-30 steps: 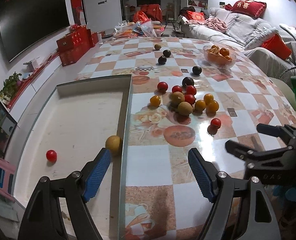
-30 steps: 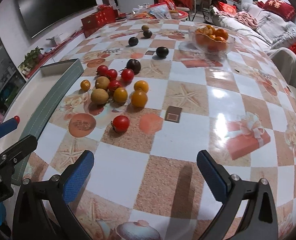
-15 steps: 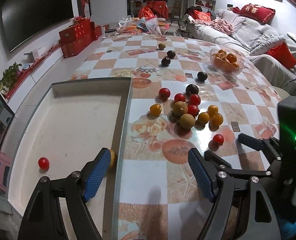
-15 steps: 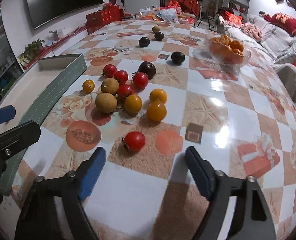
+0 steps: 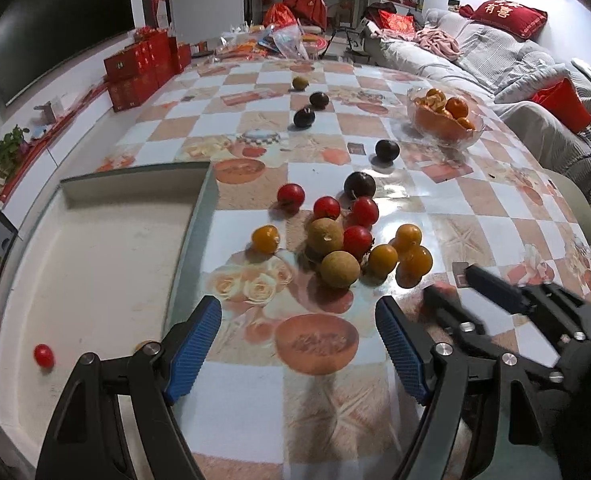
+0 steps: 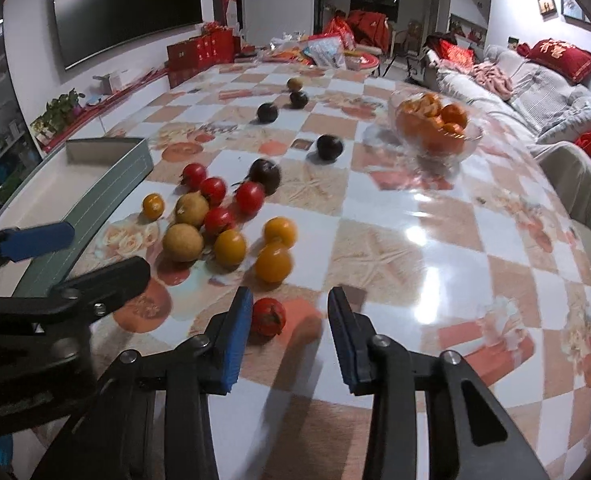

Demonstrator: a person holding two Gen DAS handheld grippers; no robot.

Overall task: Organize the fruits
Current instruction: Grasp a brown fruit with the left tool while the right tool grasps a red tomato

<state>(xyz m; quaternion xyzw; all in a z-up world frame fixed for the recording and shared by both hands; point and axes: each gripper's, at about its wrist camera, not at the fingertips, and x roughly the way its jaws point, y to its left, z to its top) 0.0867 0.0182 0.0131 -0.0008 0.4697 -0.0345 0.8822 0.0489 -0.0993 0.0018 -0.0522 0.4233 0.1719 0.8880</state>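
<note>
A cluster of small fruits lies on the checkered table: red tomatoes [image 5: 326, 208], yellow ones [image 5: 382, 261] and brown round ones [image 5: 339, 269]. My right gripper [image 6: 289, 316] is open, its jaws on either side of a lone red tomato [image 6: 268, 316] that sits against the left pad. That gripper also shows in the left wrist view [image 5: 475, 292]. My left gripper [image 5: 297, 334] is open and empty over the table beside the grey tray [image 5: 193, 232]. A red tomato [image 5: 43, 356] lies in the tray.
Dark plums [image 5: 387, 150] lie farther back. A glass bowl of oranges [image 5: 445, 118] stands at the back right. A sofa [image 5: 515, 80] runs along the right. Red boxes [image 5: 143, 68] stand at the far left.
My right gripper has moved forward and narrowed around the lone red tomato. My left gripper has shifted right, from over the tray edge to over the table.
</note>
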